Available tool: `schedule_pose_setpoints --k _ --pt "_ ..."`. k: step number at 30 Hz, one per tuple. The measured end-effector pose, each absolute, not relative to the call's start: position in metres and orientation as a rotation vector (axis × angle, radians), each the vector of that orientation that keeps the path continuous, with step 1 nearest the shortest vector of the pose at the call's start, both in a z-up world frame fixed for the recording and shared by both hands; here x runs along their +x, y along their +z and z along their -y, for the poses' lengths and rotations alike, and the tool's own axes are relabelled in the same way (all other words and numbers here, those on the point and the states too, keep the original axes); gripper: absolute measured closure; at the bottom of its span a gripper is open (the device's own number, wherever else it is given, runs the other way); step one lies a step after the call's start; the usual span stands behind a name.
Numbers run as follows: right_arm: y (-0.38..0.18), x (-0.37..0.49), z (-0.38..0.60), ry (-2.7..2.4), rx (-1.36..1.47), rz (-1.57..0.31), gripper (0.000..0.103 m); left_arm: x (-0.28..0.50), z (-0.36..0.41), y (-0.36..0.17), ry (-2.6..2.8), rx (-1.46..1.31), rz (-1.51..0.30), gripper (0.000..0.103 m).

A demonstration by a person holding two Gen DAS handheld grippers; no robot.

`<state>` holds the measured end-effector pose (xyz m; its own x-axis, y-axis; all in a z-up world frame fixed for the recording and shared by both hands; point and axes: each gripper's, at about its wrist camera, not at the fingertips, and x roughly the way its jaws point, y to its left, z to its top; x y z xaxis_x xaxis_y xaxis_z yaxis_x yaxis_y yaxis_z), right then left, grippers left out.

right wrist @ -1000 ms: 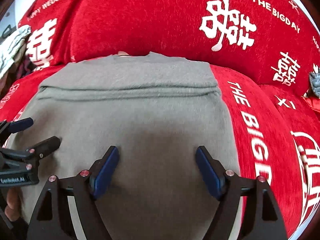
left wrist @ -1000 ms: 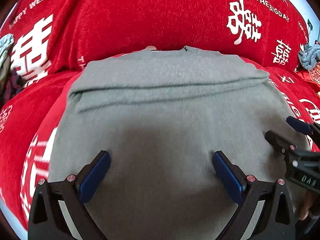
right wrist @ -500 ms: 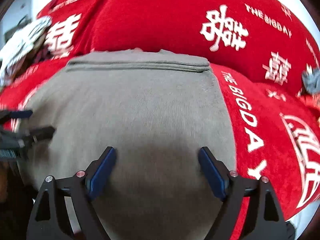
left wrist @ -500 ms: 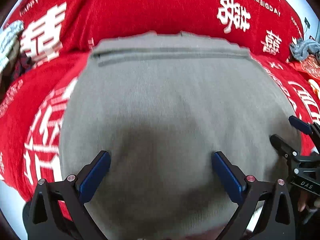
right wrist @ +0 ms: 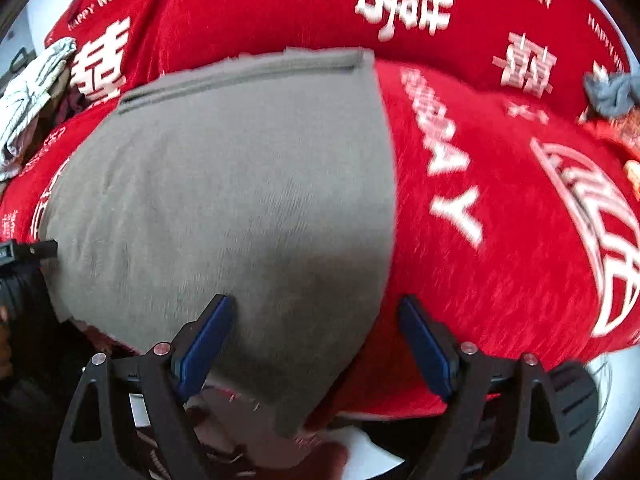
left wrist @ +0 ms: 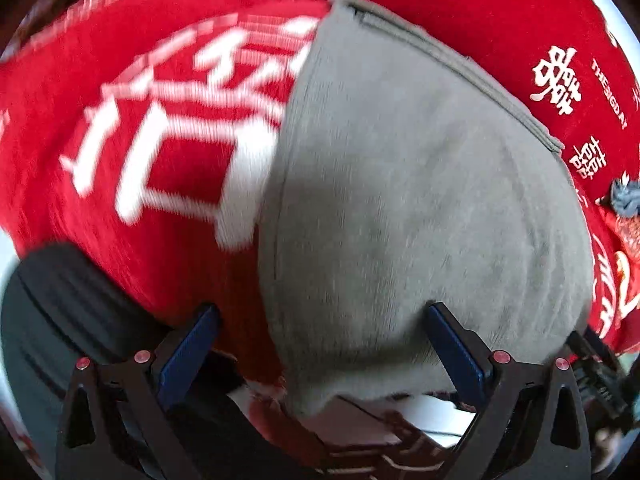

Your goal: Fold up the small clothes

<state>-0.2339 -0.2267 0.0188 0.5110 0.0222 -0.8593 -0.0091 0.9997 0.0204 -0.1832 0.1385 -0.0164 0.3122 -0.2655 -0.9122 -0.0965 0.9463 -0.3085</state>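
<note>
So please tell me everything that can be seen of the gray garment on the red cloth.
The gray garment is a soft, fine-knit piece, plain and without print. It lies flat on the red cloth, already folded: a doubled edge with stacked layers shows along its far side. Its near corners hang slightly over the cloth's front edge. The left gripper and the right gripper, both open, stand over those near corners; whether the pads touch it cannot be told.

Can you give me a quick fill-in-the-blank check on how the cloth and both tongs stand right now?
1. The garment lying on the red cover is ____ in colour.
2. The right tongs stand ____, with nothing pinched.
3. The left tongs straddle the garment's ____ edge.
4. The white lettering on the cover reads THE BIG ____.

Missing words: grey; open; left; DAY
</note>
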Motion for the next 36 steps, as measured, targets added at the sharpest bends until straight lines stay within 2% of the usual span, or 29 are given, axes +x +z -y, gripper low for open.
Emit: schedule_pose_setpoints --k 2,3,5,6,7,8,9,10,12,18,19,21,23,25,26,27,28,36 --pt "0.016 -0.237 0.217 0.004 -0.026 -1.014 0.015 -0.183 -0.133 -0.015 -0.122 -0.321 -1.255 0.001" --pt "0.015 -0.238 0.21 0.001 -0.054 -1.002 0.019 -0.183 -0.128 -0.014 -0.13 -0.303 -1.257 0.002" --pt "0.017 -0.241 0.2 0.031 -0.099 -0.98 0.038 -0.185 -0.122 -0.01 -0.127 -0.268 -1.247 0.011" --pt "0.02 -0.243 0.195 0.066 -0.129 -0.968 0.053 -0.186 -0.12 -0.007 -0.122 -0.253 -1.239 0.019" --pt "0.022 -0.244 0.193 0.077 -0.144 -0.965 0.064 -0.187 -0.121 -0.005 -0.121 -0.252 -1.236 0.028" --pt "0.023 -0.244 0.192 0.075 -0.149 -0.965 0.07 -0.189 -0.122 0.001 -0.163 -0.271 -1.229 0.056" --pt "0.025 -0.243 0.194 0.077 -0.137 -0.966 0.085 -0.189 -0.123 0.005 -0.173 -0.266 -1.225 0.076" --pt "0.027 -0.242 0.198 0.082 -0.116 -0.969 0.088 -0.191 -0.121 0.01 -0.172 -0.243 -1.22 0.08" --pt "0.034 -0.239 0.211 0.117 -0.028 -0.979 0.089 -0.193 -0.119 0.014 -0.179 -0.213 -1.207 0.085" --pt "0.041 -0.238 0.213 0.158 -0.011 -0.961 0.089 -0.19 -0.124 0.01 -0.182 -0.233 -1.221 0.084" --pt "0.038 -0.237 0.215 0.159 0.008 -0.976 0.086 -0.189 -0.126 0.008 -0.186 -0.252 -1.225 0.083" --pt "0.031 -0.233 0.221 0.15 0.052 -1.002 0.082 -0.197 -0.134 0.007 -0.184 -0.256 -1.224 0.075" --pt "0.026 -0.234 0.225 0.153 0.092 -1.013 0.071 -0.198 -0.134 0.005 -0.178 -0.248 -1.221 0.075" --pt "0.023 -0.235 0.226 0.156 0.102 -0.999 0.07 -0.198 -0.131 0.005 -0.172 -0.237 -1.215 0.076" --pt "0.023 -0.236 0.225 0.153 0.087 -0.994 0.07 -0.199 -0.131 0.007 -0.176 -0.234 -1.21 0.084" --pt "0.022 -0.237 0.221 0.155 0.054 -0.991 0.075 -0.198 -0.13 0.008 -0.179 -0.236 -1.207 0.087" --pt "0.022 -0.238 0.217 0.159 0.027 -0.99 0.089 -0.199 -0.13 0.011 -0.178 -0.233 -1.202 0.091" --pt "0.069 -0.23 0.245 0.249 0.214 -0.86 0.091 -0.189 -0.12 0.074 -0.23 -0.177 -1.007 0.092"
